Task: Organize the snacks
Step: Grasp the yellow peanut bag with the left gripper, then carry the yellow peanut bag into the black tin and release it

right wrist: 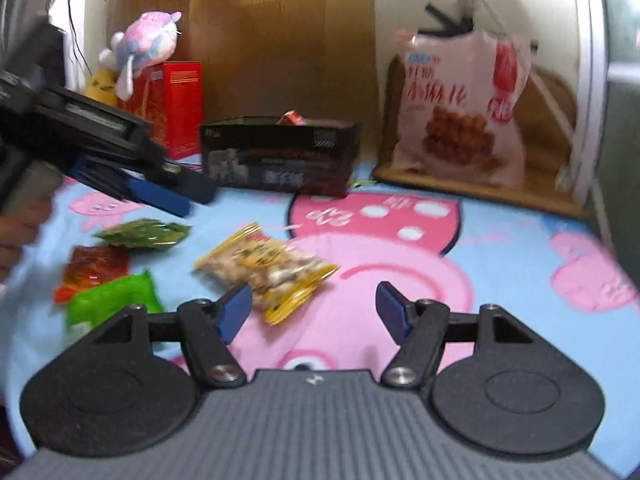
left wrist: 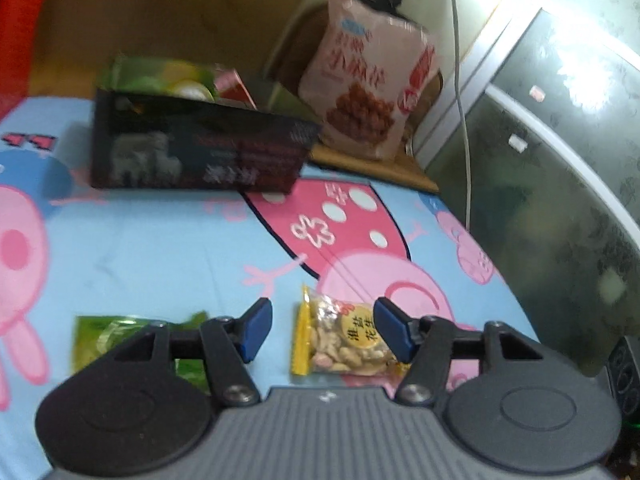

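A yellow-edged peanut packet [left wrist: 344, 340] lies on the cartoon sheet between the open fingers of my left gripper [left wrist: 322, 330], which hovers over it. The packet also shows in the right wrist view [right wrist: 268, 268], just ahead-left of my open, empty right gripper [right wrist: 314, 312]. A dark green packet [right wrist: 144, 234], a red packet [right wrist: 94, 266] and a bright green packet [right wrist: 114, 298] lie at the left. The black open box [right wrist: 280, 156] holding some snacks stands at the back. My left gripper appears in the right wrist view [right wrist: 176, 196] above the green packet.
A large pink snack bag [right wrist: 460, 108] stands on a wooden shelf at the back right. A red box [right wrist: 172, 104] and a plush toy [right wrist: 140, 48] stand at the back left. A glass cabinet [left wrist: 560, 140] lines the right side.
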`<state>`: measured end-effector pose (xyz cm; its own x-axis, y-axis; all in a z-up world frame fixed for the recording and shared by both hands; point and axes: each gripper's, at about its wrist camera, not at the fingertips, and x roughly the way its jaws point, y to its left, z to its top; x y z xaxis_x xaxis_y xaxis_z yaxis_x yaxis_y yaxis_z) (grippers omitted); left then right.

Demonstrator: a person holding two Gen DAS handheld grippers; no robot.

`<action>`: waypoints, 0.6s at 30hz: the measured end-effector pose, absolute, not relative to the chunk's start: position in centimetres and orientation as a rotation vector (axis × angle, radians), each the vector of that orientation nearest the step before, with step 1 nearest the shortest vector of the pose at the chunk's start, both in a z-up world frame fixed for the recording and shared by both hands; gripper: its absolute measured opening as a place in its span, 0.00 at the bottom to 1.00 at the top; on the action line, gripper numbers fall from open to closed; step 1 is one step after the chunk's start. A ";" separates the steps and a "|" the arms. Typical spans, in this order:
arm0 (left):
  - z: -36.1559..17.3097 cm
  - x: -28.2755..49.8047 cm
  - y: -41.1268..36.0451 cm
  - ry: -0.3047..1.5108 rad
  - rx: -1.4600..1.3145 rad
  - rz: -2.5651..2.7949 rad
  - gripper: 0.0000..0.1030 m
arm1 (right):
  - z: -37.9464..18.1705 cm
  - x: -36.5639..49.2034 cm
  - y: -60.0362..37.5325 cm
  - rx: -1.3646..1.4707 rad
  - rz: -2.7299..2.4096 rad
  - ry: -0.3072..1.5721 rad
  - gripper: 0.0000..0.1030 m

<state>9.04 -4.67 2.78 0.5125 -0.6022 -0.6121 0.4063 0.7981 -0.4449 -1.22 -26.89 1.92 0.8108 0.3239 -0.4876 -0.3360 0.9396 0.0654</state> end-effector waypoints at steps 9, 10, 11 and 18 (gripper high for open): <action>1.0 9.1 -7.4 0.873 -0.186 -0.628 0.39 | 0.9 0.4 -24.0 -0.069 0.384 0.541 0.35; 1.0 9.3 -7.2 0.882 -0.206 -0.630 0.37 | 1.1 0.6 -24.0 -0.063 0.386 0.540 0.33; 1.1 9.6 -6.8 0.893 -0.231 -0.631 0.36 | 1.2 1.1 -23.9 -0.052 0.386 0.545 0.31; 4.7 11.5 -4.5 0.797 -0.296 -0.589 0.31 | 4.2 3.9 -22.2 -0.055 0.415 0.437 0.28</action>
